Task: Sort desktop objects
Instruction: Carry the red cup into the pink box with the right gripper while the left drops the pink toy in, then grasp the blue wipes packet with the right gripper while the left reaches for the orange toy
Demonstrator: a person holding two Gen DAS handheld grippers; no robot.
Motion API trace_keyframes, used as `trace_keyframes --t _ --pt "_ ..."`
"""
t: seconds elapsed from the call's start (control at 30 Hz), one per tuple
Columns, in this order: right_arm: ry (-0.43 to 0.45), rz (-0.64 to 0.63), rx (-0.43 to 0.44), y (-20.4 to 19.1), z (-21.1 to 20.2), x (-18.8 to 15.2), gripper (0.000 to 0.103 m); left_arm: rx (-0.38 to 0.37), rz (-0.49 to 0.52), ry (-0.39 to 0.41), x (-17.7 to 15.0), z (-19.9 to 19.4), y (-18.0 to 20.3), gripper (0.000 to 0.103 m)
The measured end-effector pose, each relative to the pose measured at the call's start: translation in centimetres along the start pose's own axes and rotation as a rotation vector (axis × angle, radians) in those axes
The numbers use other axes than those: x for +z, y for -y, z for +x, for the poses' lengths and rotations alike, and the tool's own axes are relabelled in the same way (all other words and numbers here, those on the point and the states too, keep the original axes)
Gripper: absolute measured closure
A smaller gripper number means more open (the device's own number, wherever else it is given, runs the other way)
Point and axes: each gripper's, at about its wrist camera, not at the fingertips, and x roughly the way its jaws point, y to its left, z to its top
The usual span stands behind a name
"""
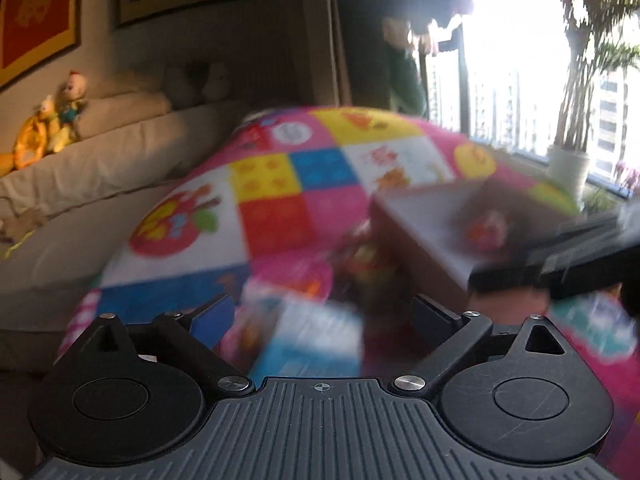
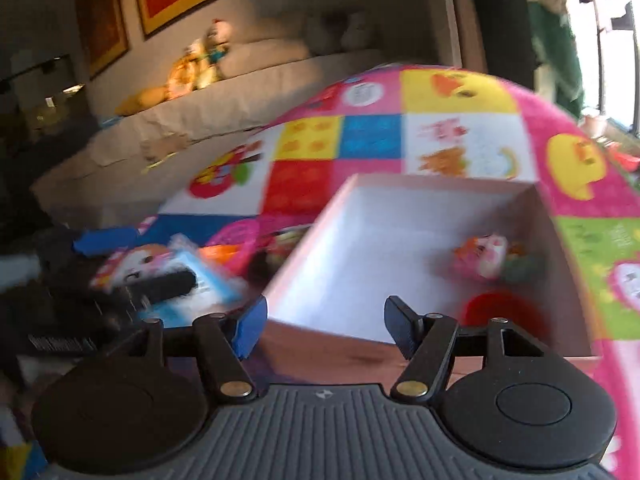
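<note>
**Cardboard box takes the toys; flat booklet next in line**

Patchwork cloth (image 2: 460, 96) in pink, yellow, blue and white covers the work surface, and everything to be sorted sits on it. Largest on top is the open cardboard box (image 2: 544, 280), white inside, stiff enough to stay put when small things are dropped in. A small pink and orange toy (image 2: 484, 258) and a red round piece (image 2: 500, 308) already lie in its far corner.

Left of the box, the blue-and-white booklet (image 1: 316, 336) lies flat on the cloth. It looks light, thin and probably glossy, so I judge a pinch across one free edge safer than a grab from above. A dark, multicoloured small item (image 1: 360, 264) sits just beside the box wall, too blurred to identify.

The left gripper (image 1: 324, 320) hangs above the booklet, jaws spread wide, nothing in them. The right gripper (image 2: 324, 328) points at the box's near wall, jaws about half apart and empty.
</note>
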Motion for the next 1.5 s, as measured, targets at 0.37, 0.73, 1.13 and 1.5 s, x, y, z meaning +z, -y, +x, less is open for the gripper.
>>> trace_keyframes --t 0.37,0.73,1.13,1.5 --pt "-0.104 -0.102 0.187 -5.6 -2.8 -1.2 0.036 0.047 0.083 -0.076 -2.6 1.3 0.4 0.010" --pt "0.016 -0.076 0.087 -5.0 -3.7 2.1 0.036 -0.229 -0.098 -0.190 -3.6 -2.0 0.2 0.039" --pt "-0.006 -0.145 0.075 -7.0 -3.2 -1.3 0.032 -0.062 -0.142 -0.082 -2.6 -4.1 -4.2 0.010" --pt "-0.031 -0.186 -0.014 -6.6 -3.9 -5.6 0.028 0.024 -0.077 -0.201 -3.1 4.3 -2.9 0.063"
